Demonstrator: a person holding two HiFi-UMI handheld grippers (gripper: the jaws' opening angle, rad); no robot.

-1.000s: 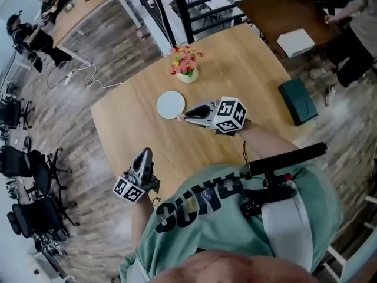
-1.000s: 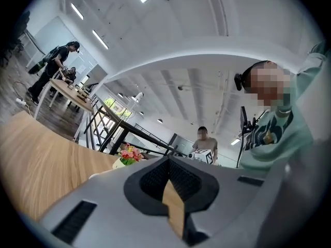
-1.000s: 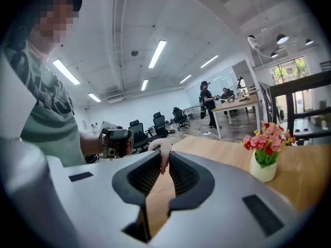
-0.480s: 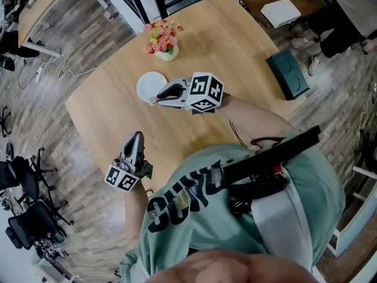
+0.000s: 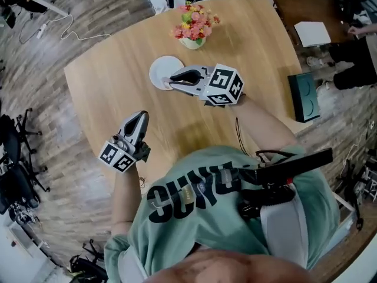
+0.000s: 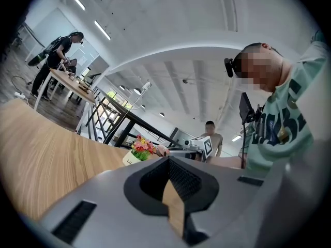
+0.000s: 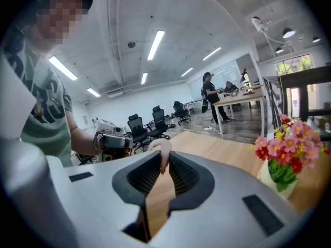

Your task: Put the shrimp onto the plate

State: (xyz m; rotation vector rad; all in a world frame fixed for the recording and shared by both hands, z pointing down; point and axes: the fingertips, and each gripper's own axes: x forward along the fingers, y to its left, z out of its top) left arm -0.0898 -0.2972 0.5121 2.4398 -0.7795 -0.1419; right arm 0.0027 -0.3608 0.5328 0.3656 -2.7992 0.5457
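In the right gripper view a small pale pink shrimp (image 7: 161, 158) is pinched between the jaw tips. In the head view that right gripper (image 5: 172, 82) hangs over the near right rim of the round white plate (image 5: 160, 69) on the wooden table (image 5: 106, 81). The left gripper view shows the shrimp (image 6: 162, 150) as a pink speck beside the flowers. My left gripper (image 5: 143, 116) is over the table's near left part, well short of the plate. Its jaw tips meet with nothing between them.
A pot of pink and red flowers (image 5: 194, 27) stands just beyond the plate. A dark green case (image 5: 305, 96) and a white box (image 5: 313, 33) lie on a darker table to the right. Office chairs (image 5: 15, 175) stand left of the table.
The head view has swung, so the table sits differently in the picture. The right gripper stays at the plate's rim with the shrimp, and the left gripper stays shut over the near left.
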